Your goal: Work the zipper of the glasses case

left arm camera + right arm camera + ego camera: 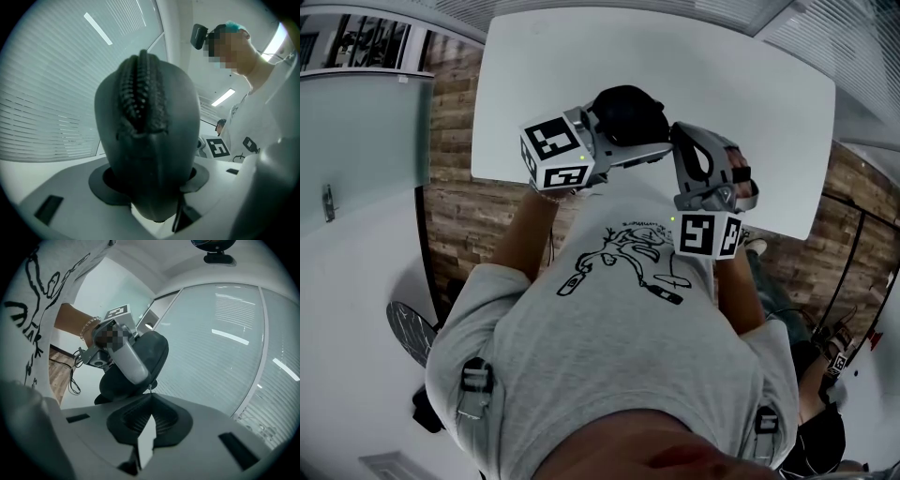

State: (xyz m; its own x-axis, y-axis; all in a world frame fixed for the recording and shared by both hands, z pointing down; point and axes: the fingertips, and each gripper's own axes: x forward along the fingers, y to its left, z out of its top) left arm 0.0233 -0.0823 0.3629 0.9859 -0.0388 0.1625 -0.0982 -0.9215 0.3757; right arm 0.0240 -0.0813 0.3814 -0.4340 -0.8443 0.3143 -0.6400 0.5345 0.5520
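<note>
Left gripper view shows the left gripper (152, 183) clamped on the glasses case (150, 140), one pad on each flank, with the narrow end seated deep between the jaws. The zipper (140, 89) runs up the middle of the case, facing the camera. I judge the case is held this way so that the zipper track stays exposed and the body cannot twist when the slider is drawn. I cannot tell from this angle how much of the zipper is open. Right gripper view shows the right gripper (150, 396) with its jaws brought together. At their tips sits a small metal tab, which I take to be the zipper pull (150, 387), pinched between them right against the edge of the case. Head view places both grippers close in front of my chest, over the near edge of the white table (750, 84), with the case lifted clear of it. The right gripper comes in from the side so that it can draw the pull along the track. I judge the step in hand to be the start of a pull. The thin grip on the tab could slip.
</note>
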